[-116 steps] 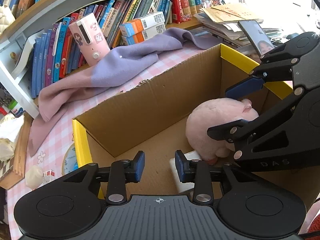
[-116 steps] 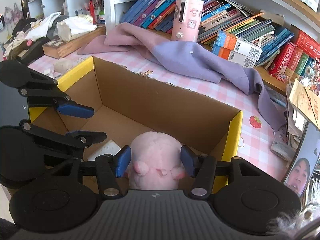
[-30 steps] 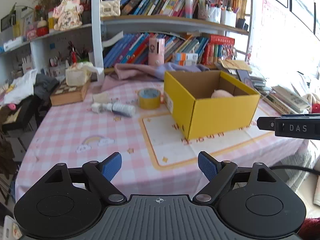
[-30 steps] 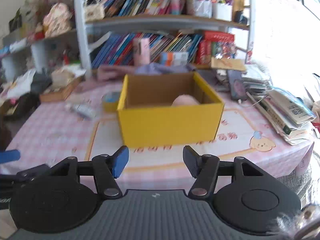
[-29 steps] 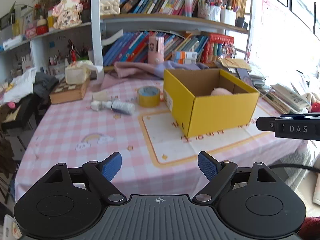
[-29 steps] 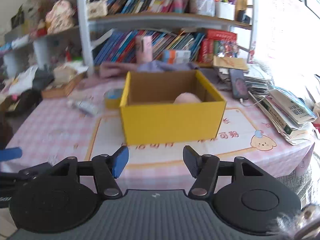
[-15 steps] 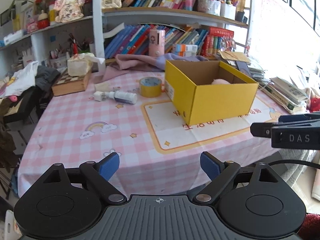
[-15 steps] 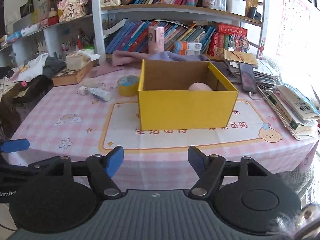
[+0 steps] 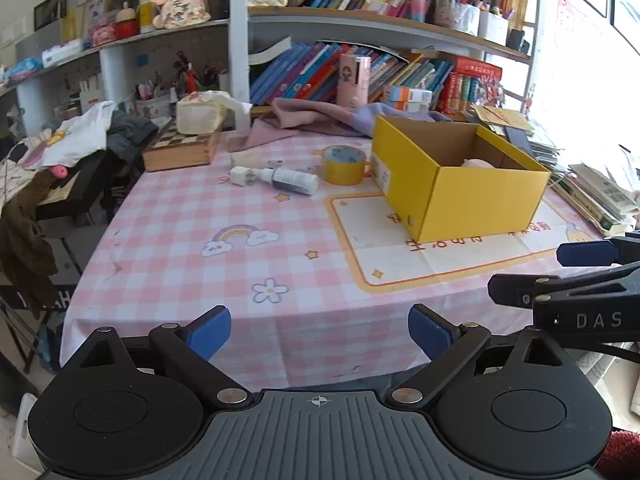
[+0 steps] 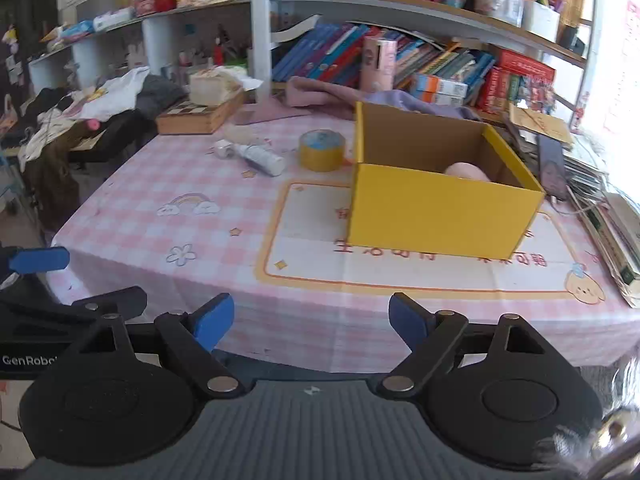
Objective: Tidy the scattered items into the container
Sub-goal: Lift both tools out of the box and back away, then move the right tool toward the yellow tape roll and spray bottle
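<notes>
A yellow cardboard box (image 9: 480,196) (image 10: 436,208) stands on the pink checked tablecloth. A pink plush toy (image 9: 478,163) (image 10: 466,171) lies inside it, only its top showing. A roll of yellow tape (image 9: 344,164) (image 10: 322,149) and a white bottle (image 9: 290,179) (image 10: 260,157) lie on the table left of the box. My left gripper (image 9: 319,330) is open and empty, off the table's near edge. My right gripper (image 10: 311,318) is open and empty, also off the near edge, and shows side-on in the left wrist view (image 9: 588,268).
A purple-pink cloth (image 9: 320,118) lies behind the box below shelves of books. A wooden chessboard box (image 9: 182,148) with a tissue pack sits at back left. Books and a phone (image 10: 554,166) lie right of the box. A chair with clothes (image 9: 60,160) stands at the left.
Both grippers have drawn back from inside the box to beyond the table's near edge. The plush toy stays in the box. Both jaws have opened wider.
</notes>
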Available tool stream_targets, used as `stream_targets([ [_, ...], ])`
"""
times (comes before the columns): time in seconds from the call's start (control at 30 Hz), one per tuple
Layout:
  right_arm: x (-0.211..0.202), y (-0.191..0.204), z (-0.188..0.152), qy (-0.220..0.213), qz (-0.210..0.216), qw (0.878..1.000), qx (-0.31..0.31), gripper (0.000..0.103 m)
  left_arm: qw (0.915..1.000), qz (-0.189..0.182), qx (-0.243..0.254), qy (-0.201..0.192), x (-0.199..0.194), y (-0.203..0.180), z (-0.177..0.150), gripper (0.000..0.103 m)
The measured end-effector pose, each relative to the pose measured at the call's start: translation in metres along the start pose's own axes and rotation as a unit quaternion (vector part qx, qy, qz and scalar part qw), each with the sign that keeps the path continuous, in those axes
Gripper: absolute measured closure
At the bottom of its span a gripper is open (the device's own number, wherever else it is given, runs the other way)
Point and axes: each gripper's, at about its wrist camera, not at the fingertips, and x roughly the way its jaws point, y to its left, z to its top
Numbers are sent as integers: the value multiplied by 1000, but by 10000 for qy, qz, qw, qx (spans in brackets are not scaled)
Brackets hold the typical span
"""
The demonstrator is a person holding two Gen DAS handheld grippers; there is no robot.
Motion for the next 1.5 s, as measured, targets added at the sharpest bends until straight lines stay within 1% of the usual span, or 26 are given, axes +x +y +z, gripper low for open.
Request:
stream_targets([
  [0.2, 2, 11, 7, -55, 127, 9998, -119, 17, 9996, 155, -199, -95, -7, 14, 1, 6],
  [0.43, 2, 27, 20, -274, 220, 9985, -411, 18, 9991, 288, -275, -145, -8, 24, 4, 5],
  [0.67, 8, 21, 28, -312, 164, 9992, -201, 18, 9995, 246, -156, -151, -1, 26, 9, 5],
  [0.8, 11, 21, 28, -321, 129, 9993, -115, 19, 9995, 316, -76, 30, 5, 27, 11, 5],
  [0.9, 14, 24, 28, -394, 121, 9991, -139, 19, 9993, 366, -16, -32, 6, 28, 12, 5],
  [1.0, 21, 24, 28, -375, 107, 9991, -144, 19, 9992, 397, -38, 40, 13, 31, 11, 5],
  [1.13, 33, 24, 30, -337, 73, 9993, -146, 19, 9994, 323, -83, 94, 24, 36, 13, 5],
  [1.2, 41, 23, 33, -260, 49, 9996, -100, 19, 9996, 281, -37, 68, 27, 36, 17, 5],
  [1.3, 48, 20, 40, -306, 43, 9995, -53, 19, 9997, 226, 101, 26, 33, 34, 25, 5],
  [1.43, 59, 21, 51, -356, 6, 9994, -48, 20, 9996, 251, 151, 1, 42, 37, 31, 5],
  [1.5, 67, 23, 54, -329, 15, 9994, -127, 20, 9995, 308, 71, 22, 49, 43, 34, 5],
])
